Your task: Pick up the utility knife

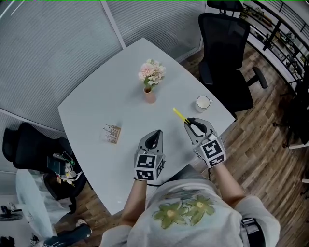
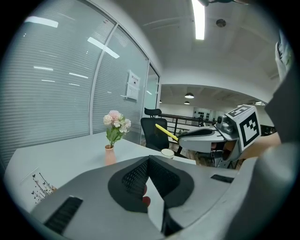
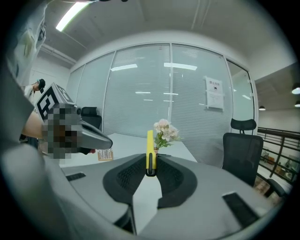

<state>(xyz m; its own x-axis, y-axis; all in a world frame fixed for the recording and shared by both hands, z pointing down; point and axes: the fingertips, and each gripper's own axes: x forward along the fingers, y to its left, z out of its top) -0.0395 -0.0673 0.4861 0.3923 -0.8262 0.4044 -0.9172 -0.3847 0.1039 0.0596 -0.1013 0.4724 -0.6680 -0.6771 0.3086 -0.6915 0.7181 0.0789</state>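
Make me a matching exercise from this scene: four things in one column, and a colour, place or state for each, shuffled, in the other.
Things
1. utility knife
2. vase
3. cup
4. left tool

Descriptions
A. white, near the table edge
B. yellow, clamped in the right tool
C. shut, holding nothing
D. pinkish, holds flowers

Pairs: 1-B, 2-D, 3-A, 4-C

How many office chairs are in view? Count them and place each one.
3. A black chair stands off the table's right side. A second chair is at its left corner. What looks like a third chair is cut off at the picture's top. Others may be hidden.
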